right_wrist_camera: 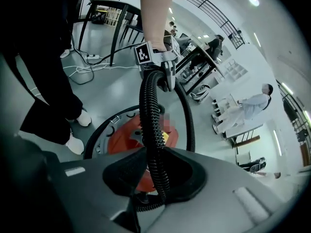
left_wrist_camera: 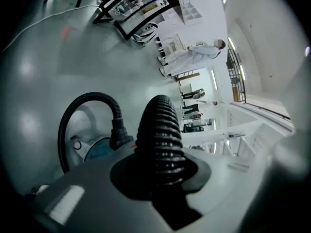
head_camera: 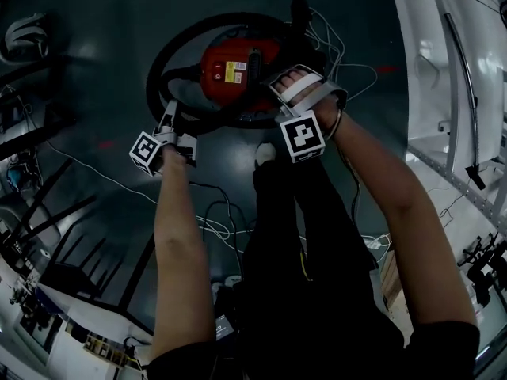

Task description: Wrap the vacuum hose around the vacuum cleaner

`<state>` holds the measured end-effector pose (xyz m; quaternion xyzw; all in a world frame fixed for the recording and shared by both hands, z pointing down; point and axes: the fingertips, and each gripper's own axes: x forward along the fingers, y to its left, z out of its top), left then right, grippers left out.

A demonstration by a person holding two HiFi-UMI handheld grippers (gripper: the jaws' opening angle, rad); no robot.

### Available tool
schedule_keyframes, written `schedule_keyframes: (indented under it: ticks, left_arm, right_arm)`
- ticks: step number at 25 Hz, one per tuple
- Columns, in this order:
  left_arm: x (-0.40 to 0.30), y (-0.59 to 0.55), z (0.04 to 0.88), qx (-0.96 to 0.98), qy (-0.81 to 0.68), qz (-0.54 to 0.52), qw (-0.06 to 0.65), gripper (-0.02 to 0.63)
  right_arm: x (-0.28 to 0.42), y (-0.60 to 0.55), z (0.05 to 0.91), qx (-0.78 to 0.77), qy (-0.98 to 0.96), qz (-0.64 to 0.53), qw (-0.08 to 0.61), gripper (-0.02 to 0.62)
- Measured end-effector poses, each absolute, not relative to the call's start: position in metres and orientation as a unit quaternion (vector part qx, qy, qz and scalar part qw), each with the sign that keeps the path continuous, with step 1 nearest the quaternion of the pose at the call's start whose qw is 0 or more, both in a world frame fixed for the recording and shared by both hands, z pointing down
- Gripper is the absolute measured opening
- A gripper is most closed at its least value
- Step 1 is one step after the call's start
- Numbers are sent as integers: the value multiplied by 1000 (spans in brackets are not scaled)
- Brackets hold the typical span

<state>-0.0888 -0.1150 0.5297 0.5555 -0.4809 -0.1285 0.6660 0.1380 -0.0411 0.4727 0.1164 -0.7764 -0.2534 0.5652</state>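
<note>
Red canister vac (head_camera: 232, 68) on grey floor (head_camera: 95, 93) in head view, black ribbed hose (head_camera: 162, 54) looped round it, L gripper (head_camera: 169, 113) and R gripper (head_camera: 295, 84) both at the loop. L gripper view: jaws clamped on hose (left_wrist_camera: 160, 135). R gripper view: jaws apart, hose (right_wrist_camera: 151, 130) running loose betw them, above canister vac (right_wrist_camera: 121, 142)

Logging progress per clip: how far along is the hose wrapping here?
Done: one loop of the hose already circles the red vacuum cleaner on the floor.
In hand: the left gripper is shut on the hose, which also runs between the fingers of the right gripper, apparently unclamped.
Left: the raised stretch between the two grippers has yet to be laid around the body.
</note>
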Motion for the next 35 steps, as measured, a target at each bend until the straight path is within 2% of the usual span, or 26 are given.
schedule_keyframes:
  ticks: [9, 16, 22, 28, 31, 35]
  left_arm:
    - [-79, -75, 593, 487, -484, -160, 709, 89]
    - [-73, -73, 616, 462, -473, -188, 726, 109]
    - [-70, -73, 628, 468, -484, -124, 729, 143]
    - [-64, -71, 638, 504, -501, -22, 703, 188]
    - [-62, -70, 638, 527, -502, 27, 685, 249]
    - [-63, -67, 643, 533, -515, 56, 669, 275]
  right_arm:
    - [149, -43, 496, 42, -788, -262, 556, 103]
    - [151, -49, 498, -4, -818, -242, 522, 103]
    - [153, -50, 495, -28, -837, -207, 506, 101]
    - [155, -49, 498, -40, -838, -184, 512, 101]
    - [153, -50, 497, -47, -837, -181, 515, 100]
    - [154, -50, 504, -59, -833, -185, 518, 100]
